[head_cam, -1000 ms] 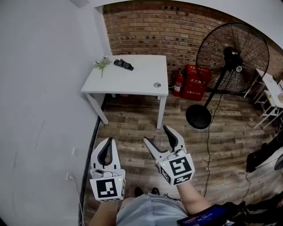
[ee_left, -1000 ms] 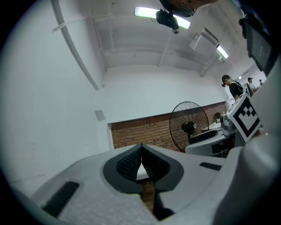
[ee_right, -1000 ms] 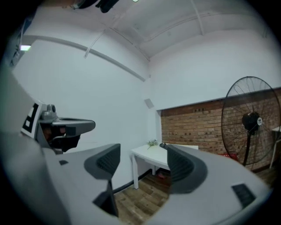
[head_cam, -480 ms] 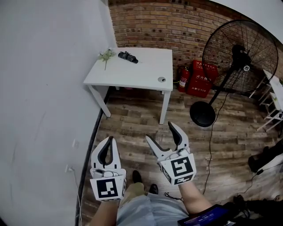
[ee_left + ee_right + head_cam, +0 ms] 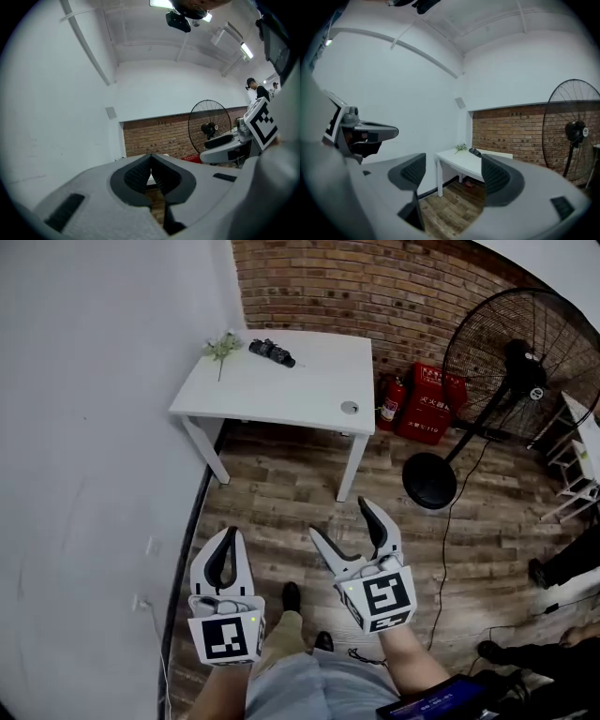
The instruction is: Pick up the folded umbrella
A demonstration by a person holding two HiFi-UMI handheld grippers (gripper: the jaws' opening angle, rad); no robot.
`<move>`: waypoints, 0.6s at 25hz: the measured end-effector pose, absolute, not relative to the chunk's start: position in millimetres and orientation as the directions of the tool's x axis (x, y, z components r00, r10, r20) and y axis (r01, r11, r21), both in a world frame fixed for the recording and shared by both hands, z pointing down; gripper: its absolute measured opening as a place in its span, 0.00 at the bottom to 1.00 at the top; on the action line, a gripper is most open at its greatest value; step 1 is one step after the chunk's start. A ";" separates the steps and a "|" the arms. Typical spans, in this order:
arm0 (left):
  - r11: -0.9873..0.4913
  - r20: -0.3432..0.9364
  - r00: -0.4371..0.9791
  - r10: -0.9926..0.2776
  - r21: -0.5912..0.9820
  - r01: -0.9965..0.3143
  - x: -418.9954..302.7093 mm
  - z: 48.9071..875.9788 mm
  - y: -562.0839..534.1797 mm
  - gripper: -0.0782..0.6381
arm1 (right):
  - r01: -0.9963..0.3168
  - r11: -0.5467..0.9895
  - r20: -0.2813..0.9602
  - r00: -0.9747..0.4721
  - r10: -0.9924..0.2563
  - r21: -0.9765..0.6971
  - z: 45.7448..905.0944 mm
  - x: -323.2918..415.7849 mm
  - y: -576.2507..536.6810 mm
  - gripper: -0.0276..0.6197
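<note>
The folded umbrella point(image 5: 272, 351) is a small black bundle lying at the far side of the white table point(image 5: 300, 395), well ahead of both grippers. It also shows in the right gripper view as a dark shape point(image 5: 475, 152) on the tabletop. My left gripper point(image 5: 228, 532) hangs low at the left over the wood floor, its tips meeting, with nothing in it; its pads point(image 5: 140, 174) touch at the tip. My right gripper point(image 5: 339, 518) stands beside it with its jaws wide apart. They have just been opening, and nothing is between them point(image 5: 454, 171).
A green sprig point(image 5: 221, 345) lies left of the umbrella and a small round thing point(image 5: 350, 408) sits near the table's right front corner. A big pedestal fan point(image 5: 525, 381), a fire extinguisher point(image 5: 389, 401) and a red box point(image 5: 429, 404) stand right of the table. A white wall runs along the left.
The table has drawn a little nearer as the person stepped forward with both grippers. The right jaws stand slightly wider than a second ago; the left stays shut.
</note>
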State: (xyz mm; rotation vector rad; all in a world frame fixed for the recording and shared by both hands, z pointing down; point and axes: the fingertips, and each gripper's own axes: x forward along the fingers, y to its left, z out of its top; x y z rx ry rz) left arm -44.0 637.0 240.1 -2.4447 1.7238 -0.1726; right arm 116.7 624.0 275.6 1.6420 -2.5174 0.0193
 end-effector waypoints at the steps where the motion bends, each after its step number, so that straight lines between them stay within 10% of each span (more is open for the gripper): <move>1: -0.336 0.014 0.339 -0.941 -0.182 -0.924 -47.4 243.3 627.3 0.12 | -0.914 0.402 0.126 -0.392 -0.911 0.064 279.0 113.1 615.0 0.62; 15: -0.370 0.039 0.369 -0.929 -0.150 -0.917 -83.5 253.2 485.4 0.12 | -0.920 0.386 0.139 -0.373 -0.917 0.075 286.4 72.8 475.4 0.61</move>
